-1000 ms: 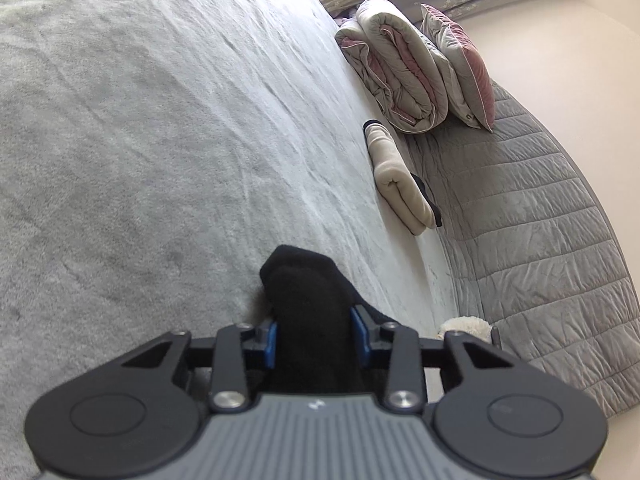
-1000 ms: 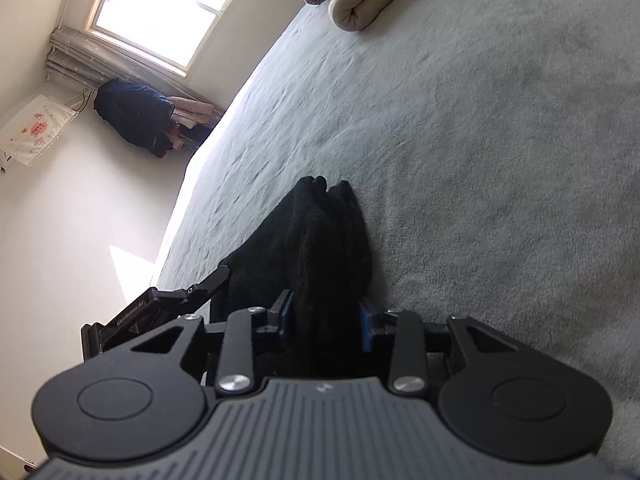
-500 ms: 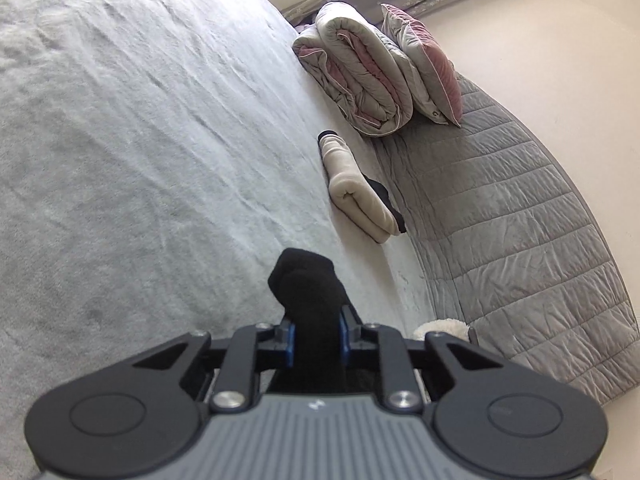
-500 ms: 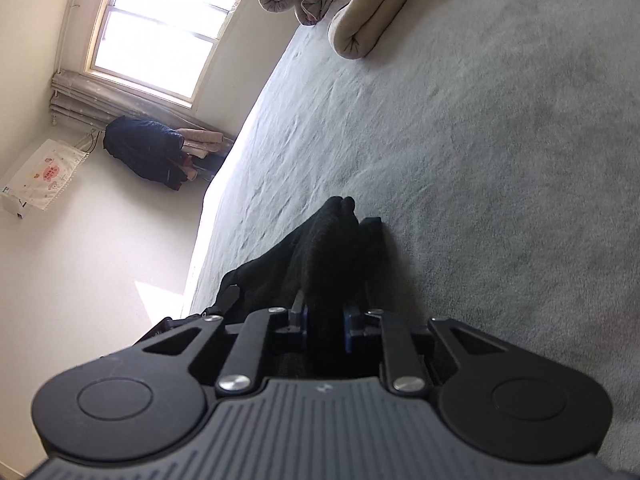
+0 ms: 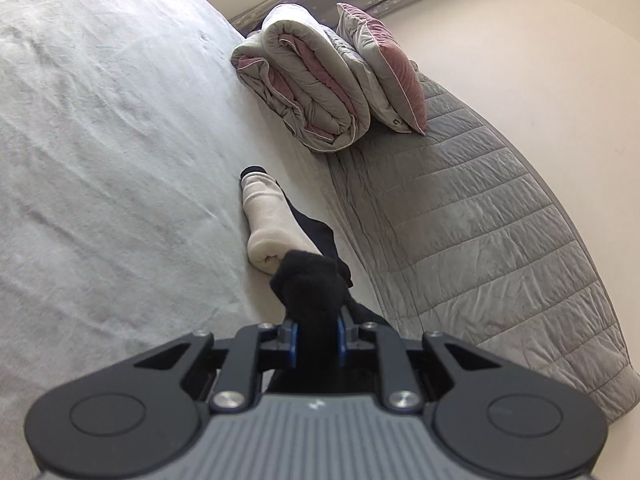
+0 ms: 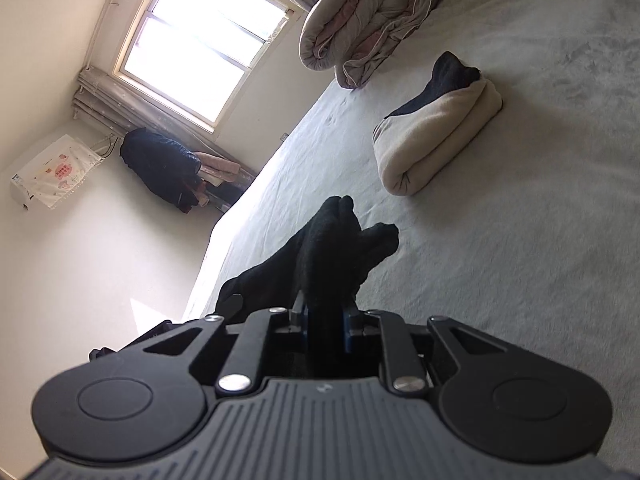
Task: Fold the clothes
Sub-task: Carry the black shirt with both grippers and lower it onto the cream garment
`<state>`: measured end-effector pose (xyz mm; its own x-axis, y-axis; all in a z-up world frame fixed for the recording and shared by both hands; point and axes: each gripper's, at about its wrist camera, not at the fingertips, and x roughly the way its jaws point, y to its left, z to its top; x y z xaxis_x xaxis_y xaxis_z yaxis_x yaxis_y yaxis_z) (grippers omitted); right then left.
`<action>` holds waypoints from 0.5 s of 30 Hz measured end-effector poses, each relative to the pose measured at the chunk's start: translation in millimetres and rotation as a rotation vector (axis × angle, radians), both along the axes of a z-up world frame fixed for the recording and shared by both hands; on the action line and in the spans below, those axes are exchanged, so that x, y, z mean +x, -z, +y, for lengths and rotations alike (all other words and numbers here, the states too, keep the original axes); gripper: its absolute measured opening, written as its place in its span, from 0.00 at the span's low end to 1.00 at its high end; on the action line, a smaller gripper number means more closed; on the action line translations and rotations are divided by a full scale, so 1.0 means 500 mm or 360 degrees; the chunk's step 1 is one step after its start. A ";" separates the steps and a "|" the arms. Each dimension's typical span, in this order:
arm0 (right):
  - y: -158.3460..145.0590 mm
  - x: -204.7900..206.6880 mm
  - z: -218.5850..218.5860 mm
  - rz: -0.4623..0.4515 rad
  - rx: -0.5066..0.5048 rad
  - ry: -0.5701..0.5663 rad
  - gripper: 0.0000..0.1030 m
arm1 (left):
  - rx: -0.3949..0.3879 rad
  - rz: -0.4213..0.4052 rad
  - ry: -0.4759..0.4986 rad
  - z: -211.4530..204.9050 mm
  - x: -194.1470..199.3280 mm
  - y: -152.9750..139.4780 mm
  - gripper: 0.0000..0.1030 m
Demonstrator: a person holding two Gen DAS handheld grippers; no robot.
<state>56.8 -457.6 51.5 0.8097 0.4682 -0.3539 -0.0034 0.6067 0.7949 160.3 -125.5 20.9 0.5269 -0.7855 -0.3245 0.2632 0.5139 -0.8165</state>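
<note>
The left tongs (image 5: 316, 338) are clenched on a black garment (image 5: 310, 284), their blue-edged pads pressing both sides of a bunched fold that pokes forward past the tips as a rounded knob. The right tongs (image 6: 326, 330) are likewise clenched on the same black garment (image 6: 340, 240), whose bunched end sticks out ahead in soft lobes; the rest of the cloth runs away to the left of the right wrist view, towards the left tongs, so its long axis spans from one pair of tongs to the other. The cloth looks thick, matte and knitted or fleecy. It hangs above the bed (image 5: 100, 160), which wears a pale grey plush cover with fine creases.

Beyond, near the bed's head edge, lies a cream rolled bundle (image 6: 432, 140) with dark fabric tucked in it, soft and tubular. Further along that edge sits a folded grey and pink duvet (image 5: 312, 84) with a pink-backed pillow (image 5: 384, 68) leaning on it. A quilted grey headboard (image 5: 480, 220) curves along the edge.

No readable writing shows.
</note>
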 end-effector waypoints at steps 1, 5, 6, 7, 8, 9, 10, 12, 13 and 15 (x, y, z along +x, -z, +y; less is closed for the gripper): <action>-0.005 0.016 -0.011 -0.0019 -0.0004 0.0007 0.18 | -0.0002 -0.0009 0.0005 -0.012 0.022 -0.005 0.17; -0.015 0.083 -0.062 -0.0094 -0.0003 0.0043 0.18 | -0.0022 -0.0049 0.0024 -0.057 0.113 -0.020 0.17; -0.017 0.102 -0.075 -0.0113 -0.0005 0.0051 0.18 | -0.0030 -0.0061 0.0031 -0.070 0.138 -0.022 0.17; -0.019 0.120 -0.087 -0.0129 -0.0008 0.0061 0.18 | -0.0028 -0.0070 0.0033 -0.086 0.158 -0.024 0.17; -0.018 0.139 -0.099 -0.0143 -0.0012 0.0073 0.18 | -0.0024 -0.0078 0.0036 -0.101 0.178 -0.026 0.17; -0.017 0.157 -0.111 -0.0156 -0.0016 0.0085 0.18 | -0.0012 -0.0080 0.0038 -0.118 0.198 -0.026 0.17; -0.016 0.176 -0.122 -0.0167 -0.0019 0.0097 0.18 | 0.0000 -0.0081 0.0040 -0.134 0.217 -0.026 0.17; -0.012 0.212 -0.144 -0.0186 -0.0022 0.0120 0.18 | 0.0024 -0.0086 0.0047 -0.167 0.256 -0.025 0.17; -0.008 0.229 -0.154 -0.0196 -0.0025 0.0128 0.18 | 0.0032 -0.0092 0.0050 -0.180 0.273 -0.026 0.17; -0.001 0.260 -0.172 -0.0215 -0.0032 0.0144 0.18 | 0.0046 -0.0104 0.0055 -0.204 0.306 -0.026 0.17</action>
<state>186.8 -543.5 51.8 0.8891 0.3852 -0.2473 -0.0543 0.6251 0.7786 313.4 -227.7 34.0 0.5206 -0.7944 -0.3127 0.3337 0.5265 -0.7820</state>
